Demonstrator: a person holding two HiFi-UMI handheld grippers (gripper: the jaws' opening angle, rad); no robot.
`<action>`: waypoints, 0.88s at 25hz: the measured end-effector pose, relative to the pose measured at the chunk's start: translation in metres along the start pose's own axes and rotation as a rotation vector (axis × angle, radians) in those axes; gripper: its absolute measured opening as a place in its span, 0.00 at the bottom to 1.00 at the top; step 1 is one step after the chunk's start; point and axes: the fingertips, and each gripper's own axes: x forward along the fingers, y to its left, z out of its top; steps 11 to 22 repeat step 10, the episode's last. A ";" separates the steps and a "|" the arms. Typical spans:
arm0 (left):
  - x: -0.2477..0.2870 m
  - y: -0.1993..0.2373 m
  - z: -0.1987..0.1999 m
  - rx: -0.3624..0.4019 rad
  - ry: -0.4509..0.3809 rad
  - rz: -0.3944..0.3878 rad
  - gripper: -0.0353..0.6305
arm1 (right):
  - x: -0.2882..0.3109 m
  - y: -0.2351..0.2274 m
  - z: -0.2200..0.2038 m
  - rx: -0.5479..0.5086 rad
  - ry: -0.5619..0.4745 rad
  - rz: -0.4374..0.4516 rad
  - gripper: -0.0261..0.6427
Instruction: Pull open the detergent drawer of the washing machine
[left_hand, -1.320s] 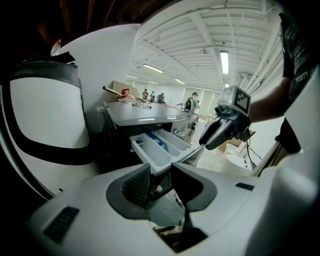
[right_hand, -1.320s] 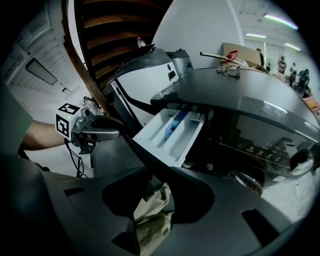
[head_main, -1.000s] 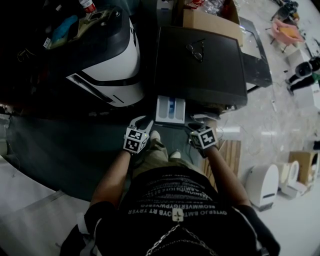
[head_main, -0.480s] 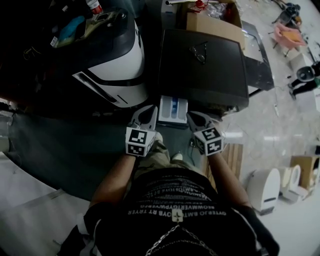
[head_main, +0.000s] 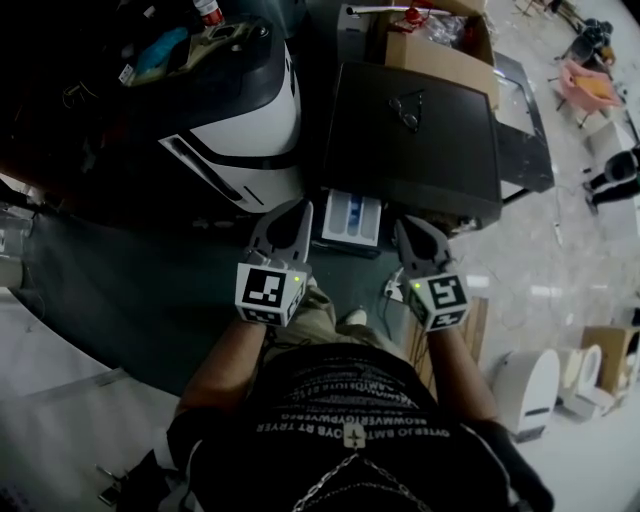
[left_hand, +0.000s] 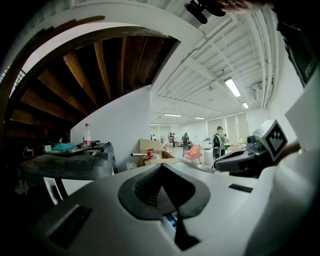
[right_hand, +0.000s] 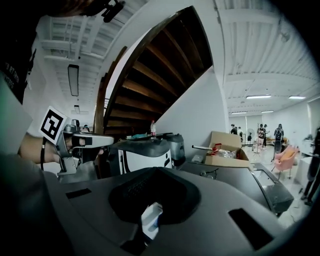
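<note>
My left gripper (head_main: 297, 212) and right gripper (head_main: 410, 228) hover with fingers (left_hand: 145, 187) pressed together, holding nothing, on either side of the detergent drawer (head_main: 351, 219). It stands open from the washing machine's (head_main: 415, 150) front edge, near its left corner. Glasses (head_main: 405, 110) lie on the dark lid, and a cardboard box (head_main: 440, 55) sits behind. Pale glossy floor (head_main: 560, 260) spreads to the right, and a wooden staircase (right_hand: 150, 65) rises overhead in the big white hall.

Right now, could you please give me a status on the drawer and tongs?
Left tongs shut, empty. Right tongs shut, empty. Drawer pulled out, between them. Nothing blocking it.
</note>
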 end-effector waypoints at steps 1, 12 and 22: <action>-0.002 0.000 0.006 0.006 -0.007 0.003 0.06 | -0.003 0.000 0.005 -0.002 -0.007 -0.002 0.04; 0.006 0.021 0.026 0.054 -0.031 0.001 0.06 | 0.004 0.000 0.022 0.004 -0.033 -0.032 0.04; 0.006 0.021 0.026 0.054 -0.031 0.001 0.06 | 0.004 0.000 0.022 0.004 -0.033 -0.032 0.04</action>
